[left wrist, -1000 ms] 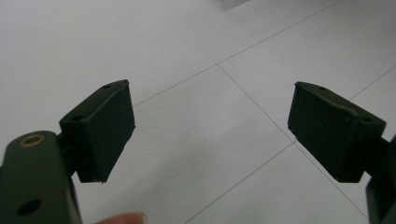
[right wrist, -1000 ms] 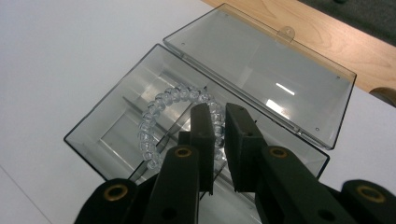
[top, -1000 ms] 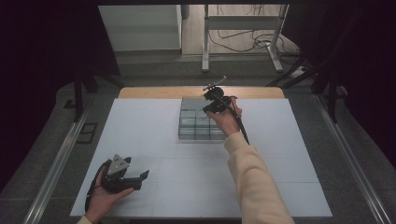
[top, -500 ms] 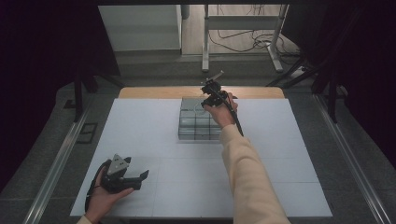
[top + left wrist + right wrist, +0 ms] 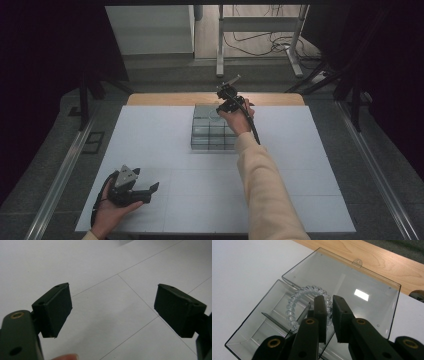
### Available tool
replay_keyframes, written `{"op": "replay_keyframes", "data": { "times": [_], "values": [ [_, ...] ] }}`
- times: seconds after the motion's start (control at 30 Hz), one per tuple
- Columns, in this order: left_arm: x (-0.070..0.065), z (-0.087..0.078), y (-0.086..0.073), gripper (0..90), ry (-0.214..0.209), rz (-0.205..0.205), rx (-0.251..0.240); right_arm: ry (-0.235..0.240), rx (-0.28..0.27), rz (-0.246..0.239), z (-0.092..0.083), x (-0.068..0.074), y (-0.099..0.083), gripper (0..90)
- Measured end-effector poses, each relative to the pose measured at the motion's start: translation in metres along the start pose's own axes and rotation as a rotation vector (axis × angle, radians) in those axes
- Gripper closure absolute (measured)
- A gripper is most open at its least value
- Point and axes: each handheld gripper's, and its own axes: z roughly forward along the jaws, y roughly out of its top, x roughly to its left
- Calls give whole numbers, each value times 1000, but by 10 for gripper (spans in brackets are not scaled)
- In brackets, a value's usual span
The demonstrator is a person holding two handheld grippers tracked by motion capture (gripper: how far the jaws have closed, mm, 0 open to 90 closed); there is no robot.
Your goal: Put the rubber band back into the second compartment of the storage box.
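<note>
A clear plastic compartment box (image 5: 210,134) lies at the middle far part of the white table, its lid (image 5: 372,277) folded open toward the far edge. My right gripper (image 5: 328,298) hovers over the box's far end (image 5: 226,102), shut on a clear bead bracelet (image 5: 294,300). The bracelet's loop hangs above a compartment near a divider (image 5: 274,319). Part of the loop is hidden behind the jaws. My left gripper (image 5: 150,189) rests in a hand at the near left of the table, and its jaws (image 5: 113,310) stand wide open with nothing between them.
A wooden strip (image 5: 165,98) runs along the table's far edge, just beyond the lid. Metal rails (image 5: 60,170) border the table on both sides. The white table top (image 5: 310,165) spreads right of the sleeve and between the two hands.
My right gripper has shifted a little toward the far end of the box with the bracelet in it. The left gripper has stayed where it was.
</note>
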Motion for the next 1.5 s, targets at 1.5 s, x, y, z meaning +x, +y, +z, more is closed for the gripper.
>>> {"op": "replay_keyframes", "data": {
  "times": [1.5],
  "values": [
    [-1, 1, 0, 151, 0, 5, 1, 2, 76, 25, 23, -2, -24, 454]
  ]
}}
